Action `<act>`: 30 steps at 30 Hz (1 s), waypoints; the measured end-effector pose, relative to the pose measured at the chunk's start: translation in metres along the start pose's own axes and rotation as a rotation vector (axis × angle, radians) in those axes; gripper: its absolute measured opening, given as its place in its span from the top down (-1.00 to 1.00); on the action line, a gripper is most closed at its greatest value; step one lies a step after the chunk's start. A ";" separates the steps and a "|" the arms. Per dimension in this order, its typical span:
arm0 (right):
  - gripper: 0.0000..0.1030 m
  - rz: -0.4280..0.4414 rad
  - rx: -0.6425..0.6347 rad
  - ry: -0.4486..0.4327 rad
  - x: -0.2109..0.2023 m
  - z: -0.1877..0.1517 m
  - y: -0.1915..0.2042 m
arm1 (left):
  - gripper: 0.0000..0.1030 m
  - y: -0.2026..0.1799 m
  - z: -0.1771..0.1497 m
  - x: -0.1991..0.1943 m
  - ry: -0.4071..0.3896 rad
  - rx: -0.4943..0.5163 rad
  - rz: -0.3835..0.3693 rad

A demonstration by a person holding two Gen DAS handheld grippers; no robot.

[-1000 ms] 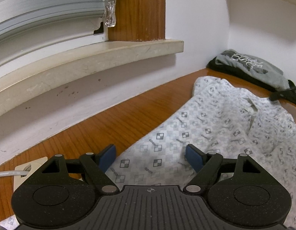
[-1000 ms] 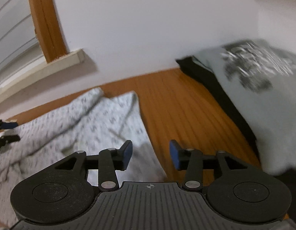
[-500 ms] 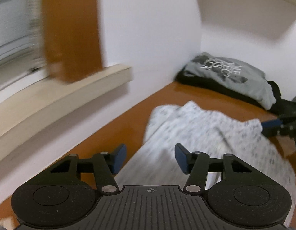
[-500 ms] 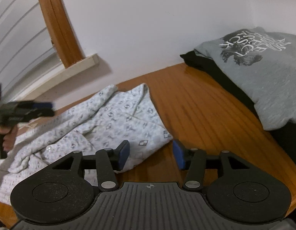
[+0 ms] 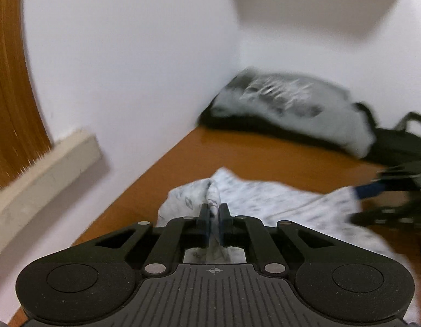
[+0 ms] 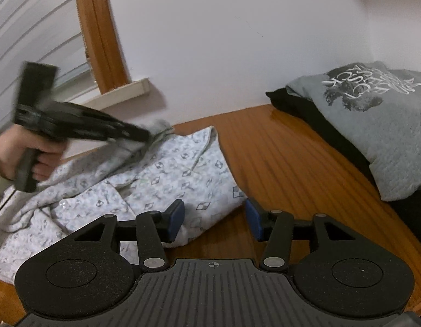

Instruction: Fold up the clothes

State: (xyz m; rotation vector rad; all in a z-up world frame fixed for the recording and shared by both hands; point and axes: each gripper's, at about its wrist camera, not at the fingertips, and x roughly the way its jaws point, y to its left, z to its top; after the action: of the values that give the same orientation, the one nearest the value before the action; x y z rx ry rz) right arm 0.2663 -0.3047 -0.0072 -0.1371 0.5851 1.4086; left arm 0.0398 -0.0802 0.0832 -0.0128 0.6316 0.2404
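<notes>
Closing left tongs [image 5: 213, 219] pinching patterned shirt [image 5: 265, 204]; right tongs [image 6: 214, 219] agape.

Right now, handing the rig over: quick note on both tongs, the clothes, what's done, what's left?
Left tongs: closing on a pinched fold of the patterned shirt, lifted off the table.
Right tongs: open, empty, straddling the shirt's near corner.
Shirt: crumpled, no fold made yet.
Grey tee: stacked on black clothes in the corner.
Left: grip the corner with the right tongs, spread, fold, probably stack.
</notes>
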 end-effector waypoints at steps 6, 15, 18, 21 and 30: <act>0.03 0.007 -0.002 -0.008 0.001 -0.001 -0.001 | 0.00 0.000 -0.010 0.022 0.091 0.020 0.014; 0.02 -0.006 -0.006 -0.005 0.000 0.000 0.001 | -0.27 0.038 -0.023 -0.021 -0.114 -0.194 0.142; 0.02 -0.003 -0.005 -0.011 0.000 -0.001 0.001 | 0.25 0.041 -0.035 -0.030 -0.077 -0.186 0.095; 0.02 -0.001 -0.006 -0.018 0.000 -0.002 0.000 | 0.38 0.036 -0.046 -0.022 0.004 -0.136 0.086; 0.02 0.001 0.034 0.007 0.001 0.003 0.001 | 0.39 0.019 -0.044 0.023 0.077 -0.057 0.128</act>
State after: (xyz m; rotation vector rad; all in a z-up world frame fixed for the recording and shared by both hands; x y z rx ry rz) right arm 0.2664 -0.3020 -0.0049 -0.1144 0.6147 1.3992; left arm 0.0277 -0.0604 0.0354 -0.0362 0.7033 0.3833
